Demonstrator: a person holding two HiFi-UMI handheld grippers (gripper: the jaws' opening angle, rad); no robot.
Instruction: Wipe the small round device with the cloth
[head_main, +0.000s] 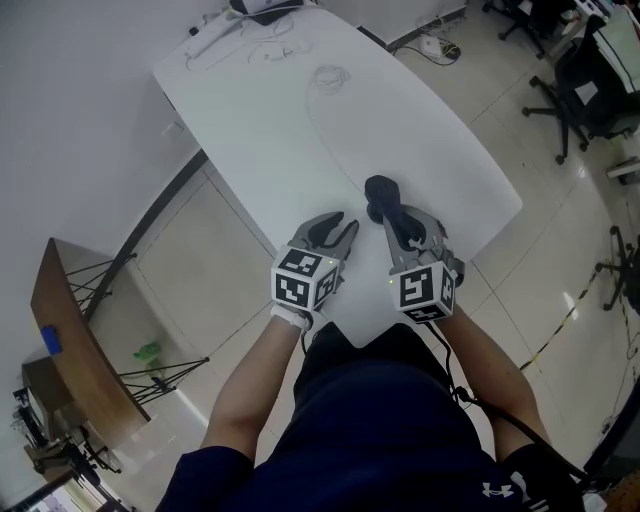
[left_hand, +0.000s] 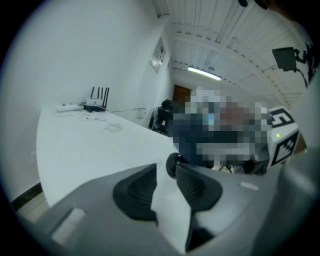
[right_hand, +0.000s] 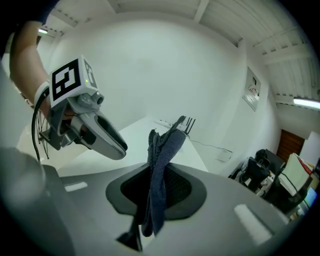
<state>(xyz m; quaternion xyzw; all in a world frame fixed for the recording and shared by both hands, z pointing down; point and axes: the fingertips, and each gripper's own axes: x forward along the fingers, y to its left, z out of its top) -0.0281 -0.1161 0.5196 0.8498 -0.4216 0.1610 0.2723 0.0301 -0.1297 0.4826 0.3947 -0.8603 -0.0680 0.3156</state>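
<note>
My right gripper (head_main: 386, 214) (right_hand: 160, 171) is shut on a dark blue-grey cloth (right_hand: 163, 142) (head_main: 374, 210), which stands up out of the jaws above the white table (head_main: 300, 130). My left gripper (head_main: 341, 224) (left_hand: 166, 174) is beside it to the left, open, and the white tabletop shows through the gap between its pads. Just past its tips is a small dark round device (left_hand: 172, 162), partly hidden behind the right pad and not between the pads. In the head view the dark shapes ahead of the right gripper's tips merge together.
A router (left_hand: 97, 102) and loose white cables (head_main: 260, 45) lie at the table's far end. Both grippers hover near the table's front corner (head_main: 365, 335). Black office chairs (head_main: 590, 90) stand to the right, and a wooden side table (head_main: 70, 330) to the left.
</note>
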